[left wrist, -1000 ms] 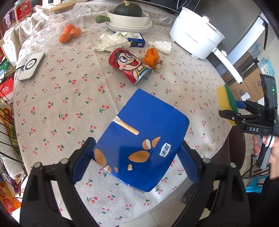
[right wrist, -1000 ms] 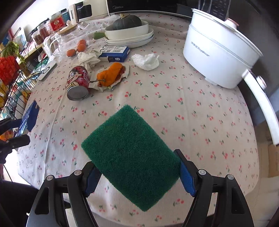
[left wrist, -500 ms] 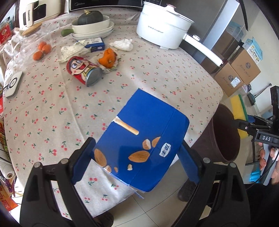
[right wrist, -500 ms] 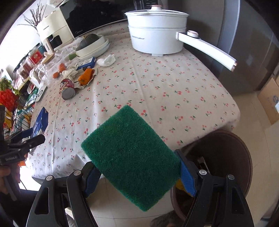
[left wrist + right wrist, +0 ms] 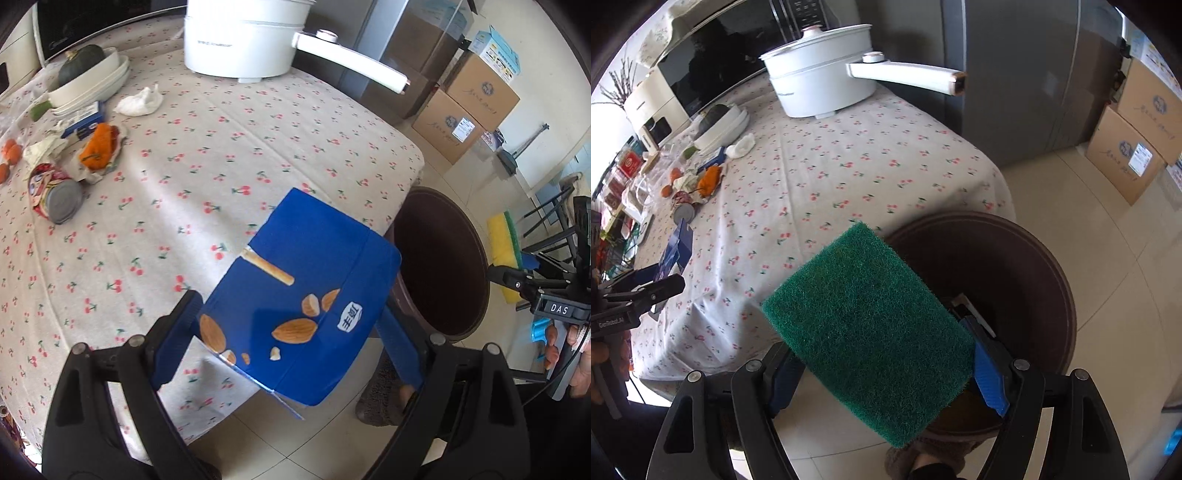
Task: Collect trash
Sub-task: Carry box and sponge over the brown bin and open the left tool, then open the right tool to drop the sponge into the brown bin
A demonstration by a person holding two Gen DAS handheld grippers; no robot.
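**Carton and sponge held beside the brown bin**

Left wrist view: A blue carton [image 5: 303, 295], printed with almonds and a biscuit stick, is clamped between the blue pads of the left gripper [image 5: 291, 343], whose jaws are closed against its two sides. The carton is held in the air over the edge of the round table [image 5: 221, 155], which is covered by a cherry-print cloth. A brown bin [image 5: 443, 266] stands on the tiled floor just beside the table edge, to the right of the carton. Further right, the right gripper [image 5: 513, 273] is seen with a yellow and green sponge [image 5: 504, 251] pinched in its jaws, near the far rim of the bin. On the table are seen a snack can [image 5: 51, 188] lying on its side, orange peel [image 5: 98, 147] on crumpled paper, a white tissue [image 5: 140, 103], a small blue box [image 5: 83, 120], stacked white dishes [image 5: 92, 88] with a dark squash, and a white electric pot [image 5: 243, 37] with a long handle. Cardboard boxes [image 5: 469, 110] are stacked on the floor behind.

Right wrist view: The green face of the sponge [image 5: 868, 332] fills the space between the fingers of the right gripper [image 5: 886, 373], which is shut on it. The sponge is held partly over the near rim of the bin [image 5: 1015, 280]. At the left edge, the left gripper [image 5: 642, 288] is seen with the carton [image 5: 674, 254] in its grip, over the table [image 5: 849, 166]. The pot [image 5: 820, 81] stands at the far side.
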